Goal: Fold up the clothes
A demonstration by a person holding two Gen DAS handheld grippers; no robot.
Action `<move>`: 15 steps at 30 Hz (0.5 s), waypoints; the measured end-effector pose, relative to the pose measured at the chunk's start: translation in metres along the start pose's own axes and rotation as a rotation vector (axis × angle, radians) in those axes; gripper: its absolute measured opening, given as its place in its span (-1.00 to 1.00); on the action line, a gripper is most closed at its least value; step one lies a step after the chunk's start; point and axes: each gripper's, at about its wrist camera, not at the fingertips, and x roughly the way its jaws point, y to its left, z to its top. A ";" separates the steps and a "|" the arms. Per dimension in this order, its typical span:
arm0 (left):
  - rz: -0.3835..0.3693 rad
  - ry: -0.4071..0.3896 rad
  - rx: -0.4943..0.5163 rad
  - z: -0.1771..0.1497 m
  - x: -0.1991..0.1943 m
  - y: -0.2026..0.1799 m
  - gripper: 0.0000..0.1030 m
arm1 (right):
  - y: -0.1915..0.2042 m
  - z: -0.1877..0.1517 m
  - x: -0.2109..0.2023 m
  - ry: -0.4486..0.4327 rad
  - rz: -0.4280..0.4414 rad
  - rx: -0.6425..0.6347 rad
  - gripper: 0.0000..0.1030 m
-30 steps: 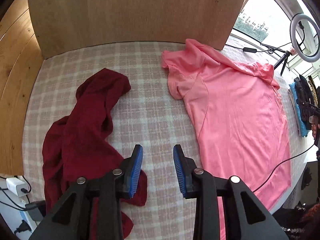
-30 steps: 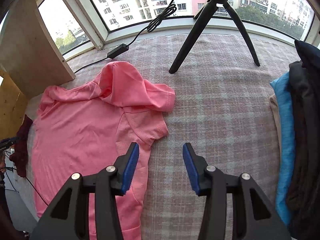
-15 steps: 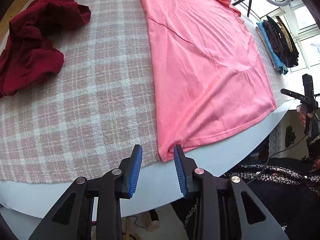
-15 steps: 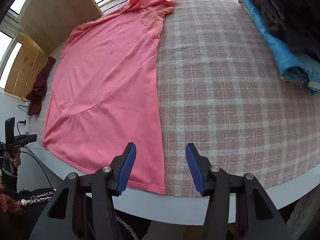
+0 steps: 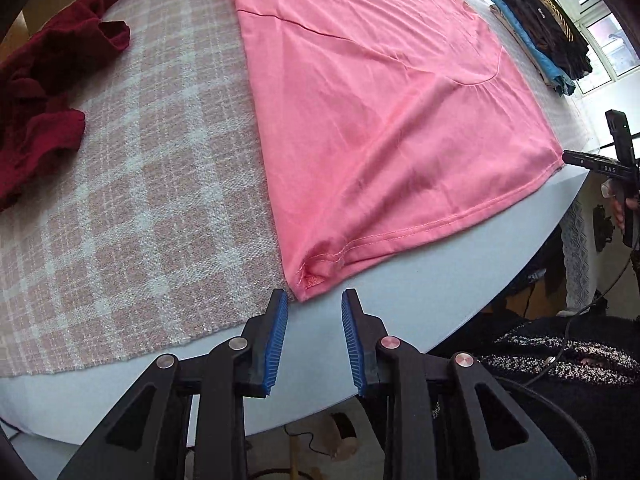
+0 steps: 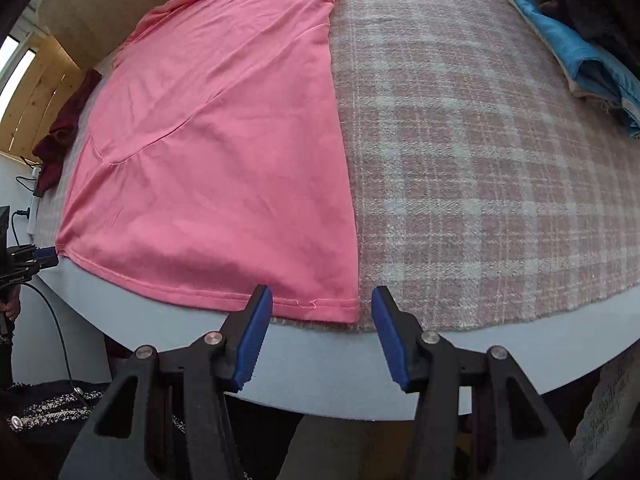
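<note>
Left wrist view: a table (image 5: 420,276) with a pale blue-grey edge carries a pink-and-white checked cloth (image 5: 140,184), and on that cloth a pink shirt (image 5: 380,112) lies spread flat, its hem running along the near edge of the table and partly over the bare rim. A crumpled dark red garment (image 5: 44,92) lies on the cloth, well apart from the shirt, at the far left. A stack of folded clothes (image 5: 544,36), blue, brown and black, sits at the far right corner near a window. The left gripper (image 5: 314,312) points steeply down just in front of the shirt's near left hem corner, which is slightly bunched with its stitching turned up; the jaws are closing, the blue ribbed pads stand apart, and no fabric lies between them. At the right border the right gripper (image 5: 616,164) appears small, beside the shirt's other hem corner, with part of a hand under it. Right wrist view: the same shirt (image 6: 224,152) stretches away to the upper left, the checked cloth (image 6: 480,168) fills the right half, and the red garment (image 6: 60,136) shows at the far left. The right gripper (image 6: 322,312) hangs over the table rim with its jaws apart, and the shirt's near right hem corner sits just beyond the gap, untouched by either pad. A blue folded piece (image 6: 580,48) of the stack lies at the upper right.
</note>
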 end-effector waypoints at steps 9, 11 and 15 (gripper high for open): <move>0.013 -0.025 -0.014 -0.006 -0.002 0.006 -0.82 | 0.005 -0.004 0.012 0.022 -0.020 -0.030 -0.02; 0.014 -0.034 -0.013 -0.007 -0.003 0.006 -0.90 | 0.008 -0.004 0.013 0.025 -0.049 -0.044 -0.19; 0.019 -0.051 -0.018 -0.010 -0.006 0.008 -1.00 | 0.004 -0.002 0.014 0.044 -0.039 -0.033 -0.91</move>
